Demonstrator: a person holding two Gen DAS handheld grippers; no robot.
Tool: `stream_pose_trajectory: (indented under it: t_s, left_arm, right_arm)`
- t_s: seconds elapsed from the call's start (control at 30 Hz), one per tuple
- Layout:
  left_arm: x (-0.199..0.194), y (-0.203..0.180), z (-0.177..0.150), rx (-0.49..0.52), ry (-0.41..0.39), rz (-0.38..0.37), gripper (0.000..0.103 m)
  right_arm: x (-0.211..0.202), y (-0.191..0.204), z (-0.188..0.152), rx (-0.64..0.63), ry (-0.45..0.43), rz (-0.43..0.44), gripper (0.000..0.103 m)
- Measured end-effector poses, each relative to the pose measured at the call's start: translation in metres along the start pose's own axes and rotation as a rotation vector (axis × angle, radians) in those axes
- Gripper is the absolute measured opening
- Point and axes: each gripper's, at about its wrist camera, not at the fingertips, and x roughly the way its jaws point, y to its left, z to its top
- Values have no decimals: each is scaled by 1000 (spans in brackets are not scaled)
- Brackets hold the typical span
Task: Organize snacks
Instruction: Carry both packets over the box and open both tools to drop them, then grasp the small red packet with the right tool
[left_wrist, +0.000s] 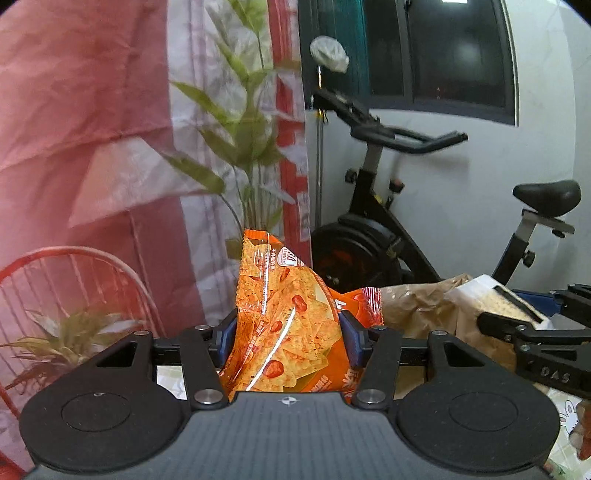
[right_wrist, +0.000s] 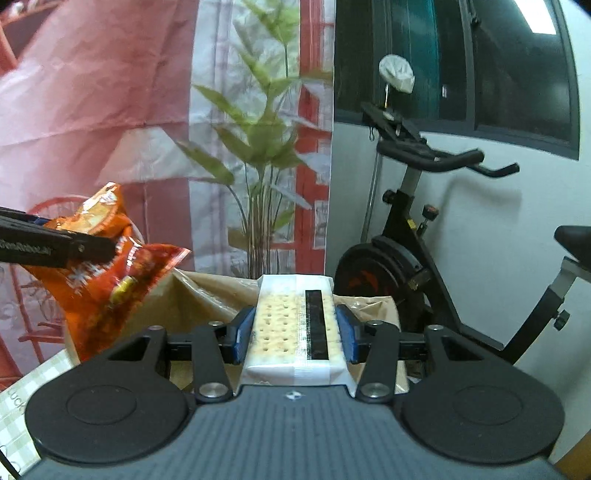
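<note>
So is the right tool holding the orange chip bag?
No, the right tool is shut on a white cracker pack; the orange chip bag is in the left tool.

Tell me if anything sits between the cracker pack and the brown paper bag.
Nothing visible does. The right tool holds the cracker pack just before the brown paper bag; the chip bag hangs off to the left.

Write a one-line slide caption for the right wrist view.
Right gripper clamps a cracker pack above a brown paper bag; left gripper holds an orange chip bag.
</note>
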Motion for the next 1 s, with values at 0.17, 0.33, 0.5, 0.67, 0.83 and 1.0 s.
stream_pose_trajectory:
  t_s: [0.17, 0.33, 0.5, 0.67, 0.83, 1.0]
  left_arm:
    - [31, 1, -5, -25, 72, -36, 77]
    - [22, 13, -15, -35, 62, -41, 80]
    - [-5, 30, -8, -75, 16, -59, 81]
    - [-48, 36, -10, -65, -15, -78, 81]
    - [-98, 50, -47, -65, -27, -206, 81]
    - [-127, 56, -102, -63, -7, -137, 81]
  right_arm:
    - [27, -5, -6, 52, 67, -7, 53]
    - [16, -11, -13, 83, 63, 19, 80]
    - [-16, -15, -12, 135, 26, 35, 91]
    - [-53, -15, -12, 168, -17, 63, 94]
    - [-101, -5, -41, 162, -104, 88, 100]
    - [-141, 15, -96, 124, -104, 104, 100]
